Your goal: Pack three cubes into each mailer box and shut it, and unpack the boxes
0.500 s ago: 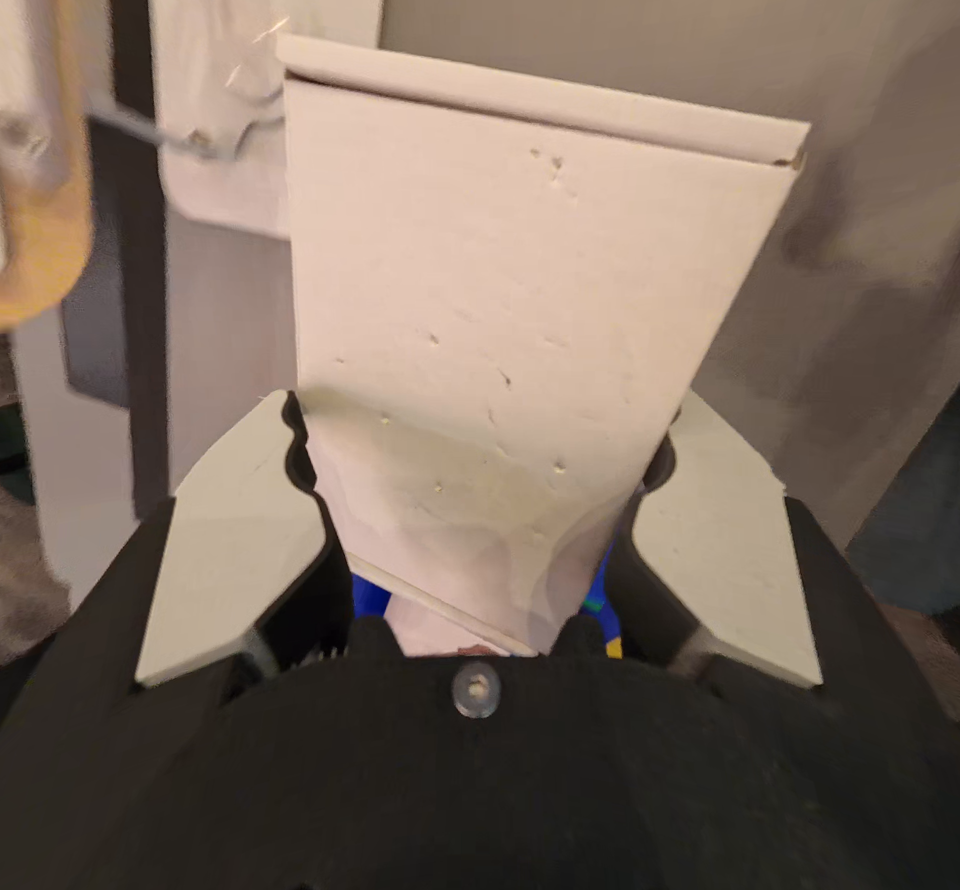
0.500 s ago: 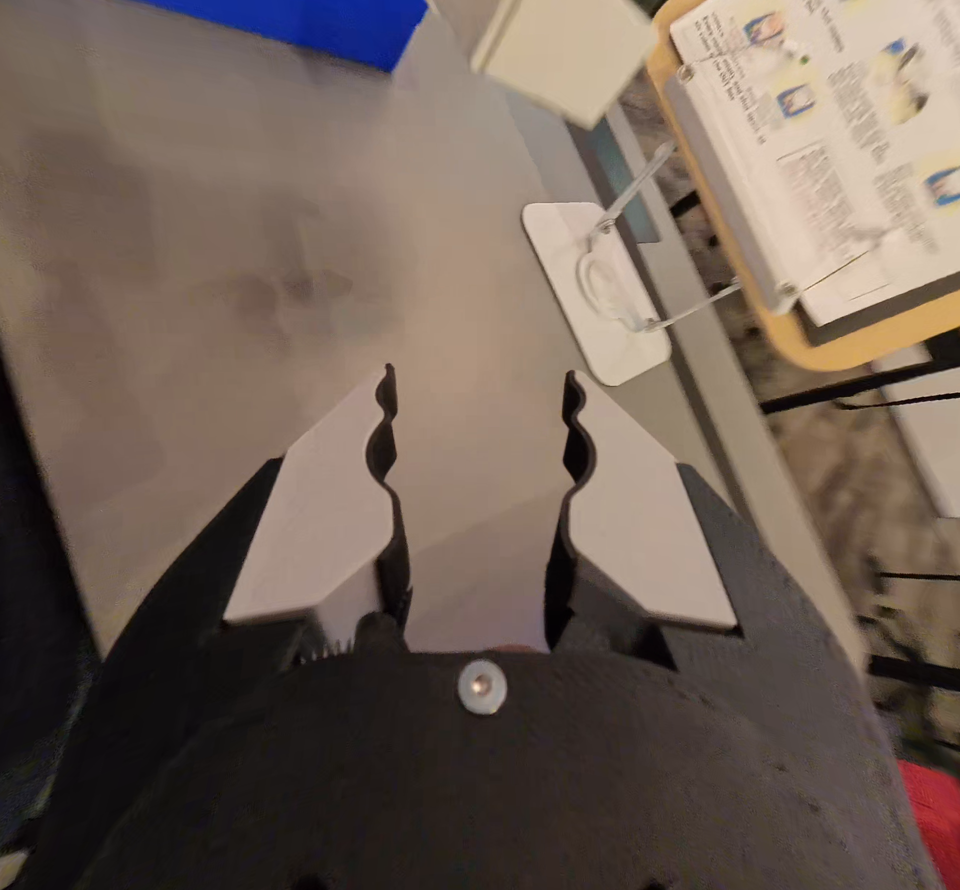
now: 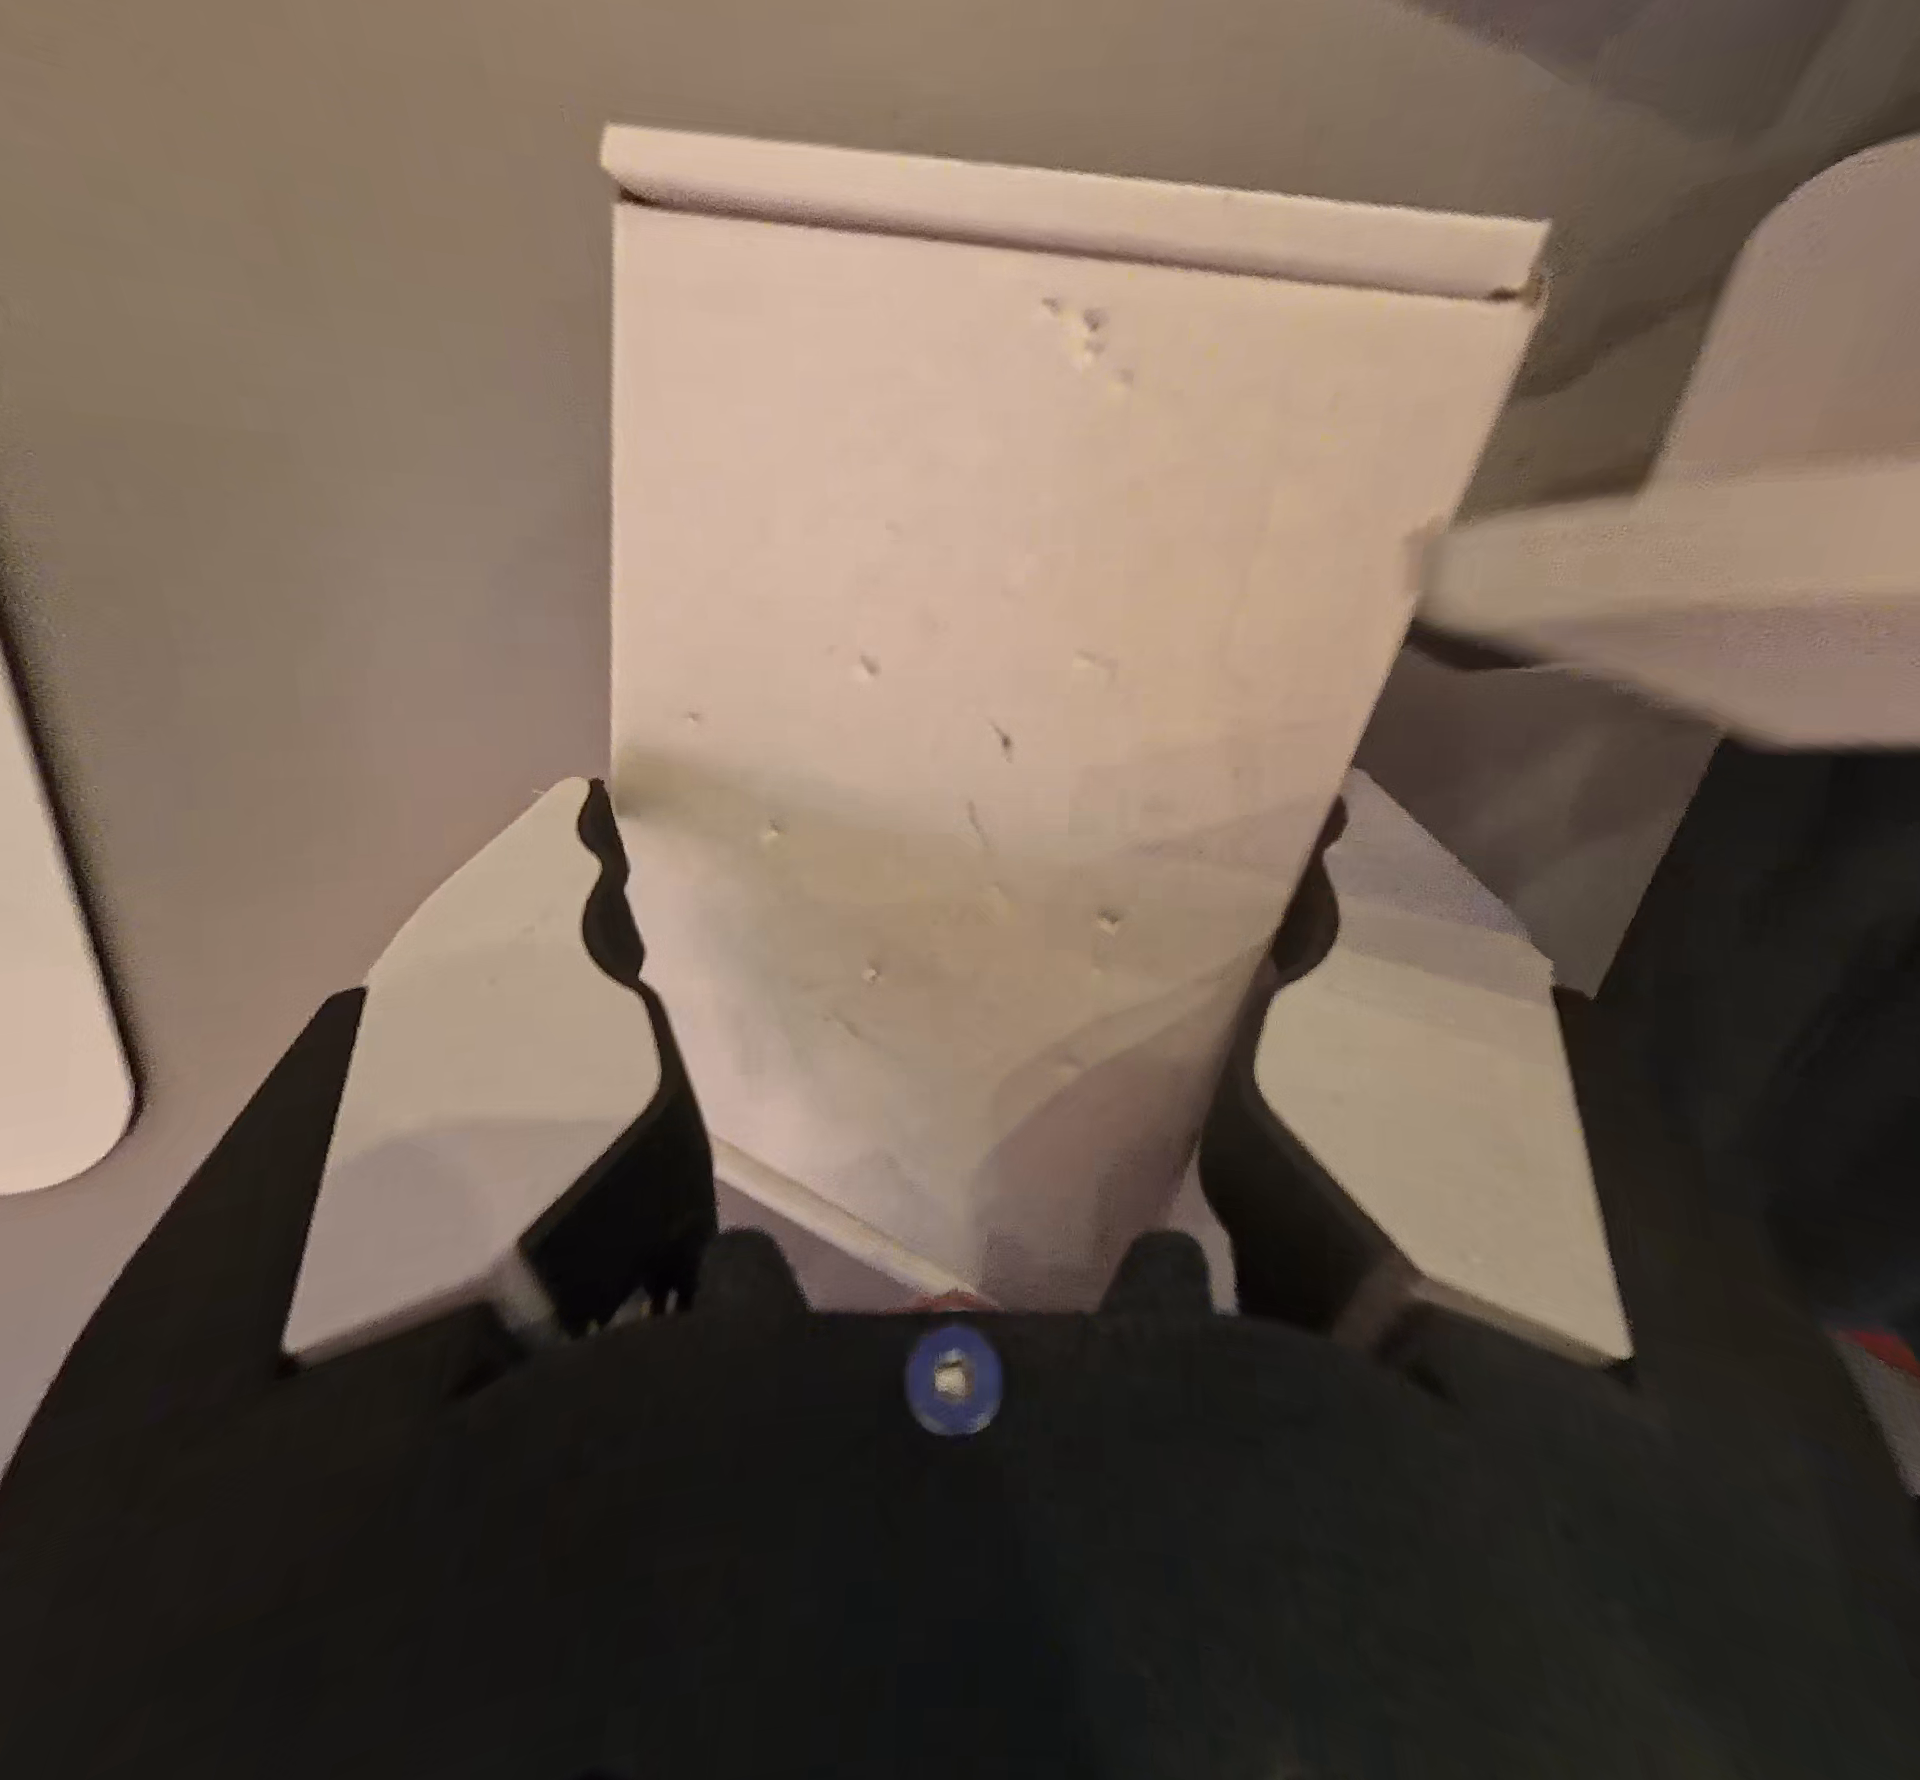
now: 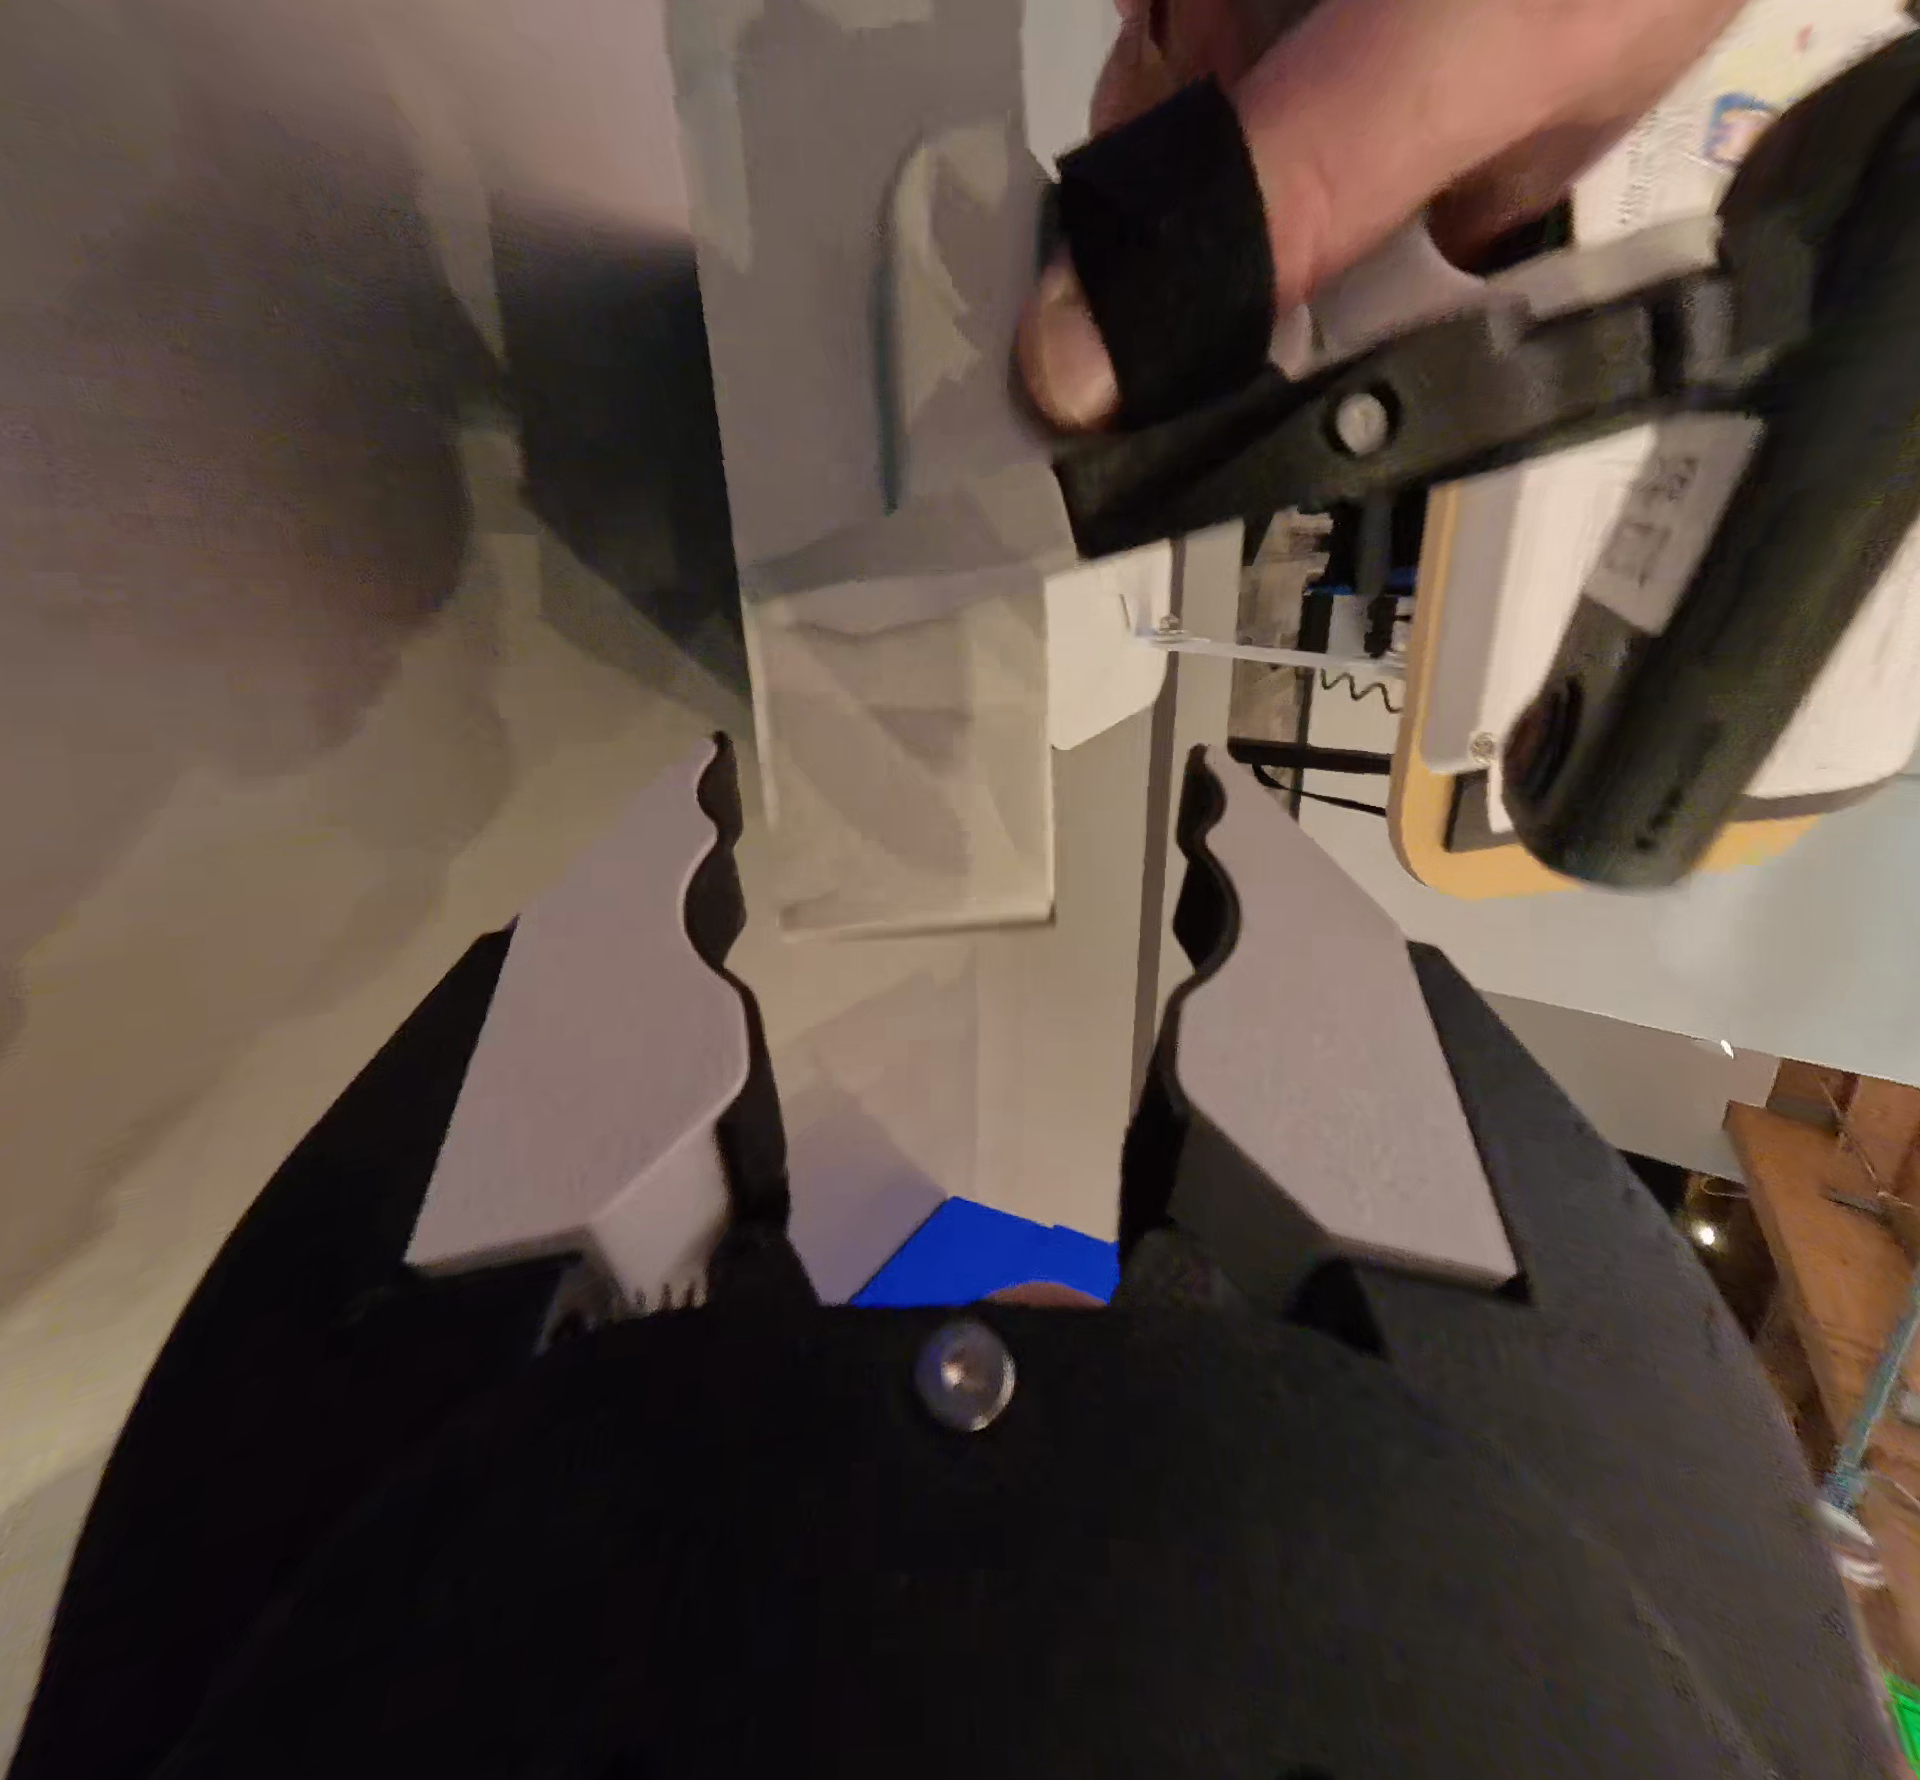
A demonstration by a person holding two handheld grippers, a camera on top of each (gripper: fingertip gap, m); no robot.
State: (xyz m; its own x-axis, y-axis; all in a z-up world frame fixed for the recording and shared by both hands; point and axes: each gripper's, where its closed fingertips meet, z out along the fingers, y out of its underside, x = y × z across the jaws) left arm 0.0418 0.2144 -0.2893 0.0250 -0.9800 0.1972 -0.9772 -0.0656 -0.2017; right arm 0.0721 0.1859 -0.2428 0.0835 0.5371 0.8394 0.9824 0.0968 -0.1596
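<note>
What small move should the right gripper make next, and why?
Probably ease forward to the mailer box and help steady it: the left gripper is shut on the box, while the right gripper is open and empty just short of it.

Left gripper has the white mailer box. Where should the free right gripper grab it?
Probably the far end of the mailer box, by its two long side edges. The left gripper clamps the near end, leaving that end free. The right gripper is open; approach end-on, opposite the left.
</note>
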